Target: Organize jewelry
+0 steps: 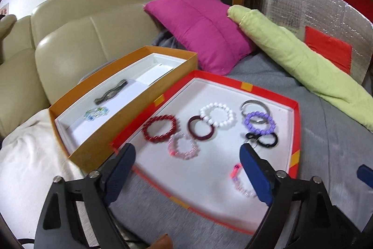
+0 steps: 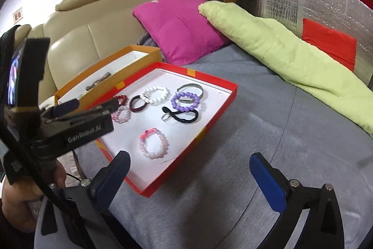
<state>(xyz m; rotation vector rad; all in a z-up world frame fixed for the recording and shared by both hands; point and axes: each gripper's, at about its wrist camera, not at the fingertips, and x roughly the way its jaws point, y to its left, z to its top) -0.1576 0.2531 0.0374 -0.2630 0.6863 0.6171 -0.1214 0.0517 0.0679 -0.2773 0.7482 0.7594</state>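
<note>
Red cardboard edges frame the white-lined tray (image 1: 294, 130) at the centre of the left wrist view, resting on a grey blanket (image 1: 326, 144). Inside lie a dark red bead bracelet (image 1: 159, 128), a white bead bracelet (image 1: 217, 115), a purple bead bracelet (image 1: 259, 125) and a clear pink one (image 1: 183, 148). The left tongs (image 1: 187, 156) spread wide over the tray's near edge, holding nothing. At left, an orange box (image 1: 93, 151) holds a clear glass-bead bracelet (image 1: 96, 113).

In the right wrist view the tray (image 2: 209, 117) sits centre-left, a pale pink bracelet (image 2: 153, 144) nearest. The right tongs (image 2: 189, 162) gape wide and empty at the bottom of the frame. The left tongs (image 2: 89, 104) enter from the left.
</note>
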